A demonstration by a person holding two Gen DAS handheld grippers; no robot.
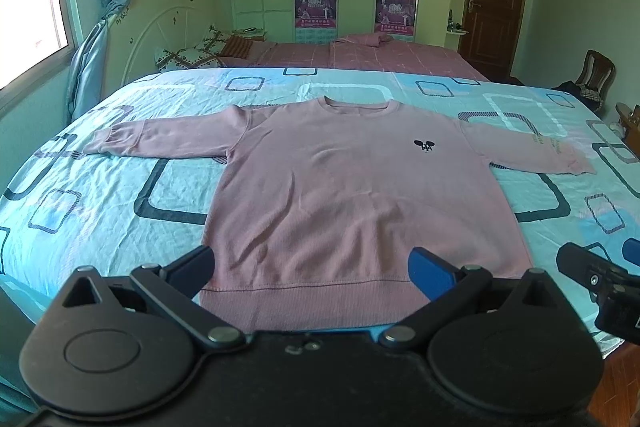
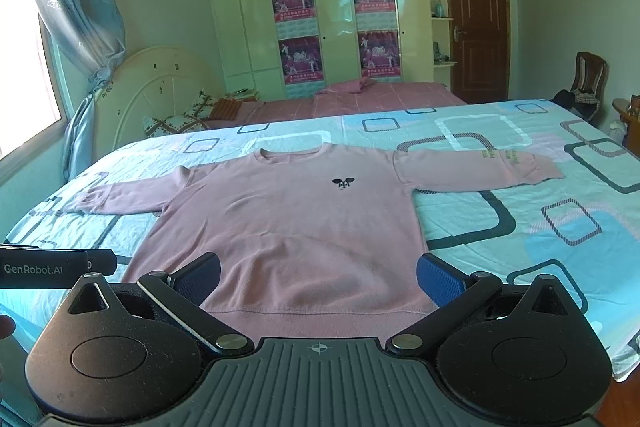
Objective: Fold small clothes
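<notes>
Lying flat on the bed (image 1: 100, 167) with sleeves outspread, the pink sweatshirt (image 1: 344, 187) faces both wide-spread, empty tools: left hand-held gripper (image 1: 312, 267) and right hand-held gripper (image 2: 318, 277).

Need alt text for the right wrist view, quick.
A pink sweatshirt lies flat, front up, sleeves spread, on a blue patterned bedsheet. The right gripper hovers near its hem, jaws open and empty.
</notes>
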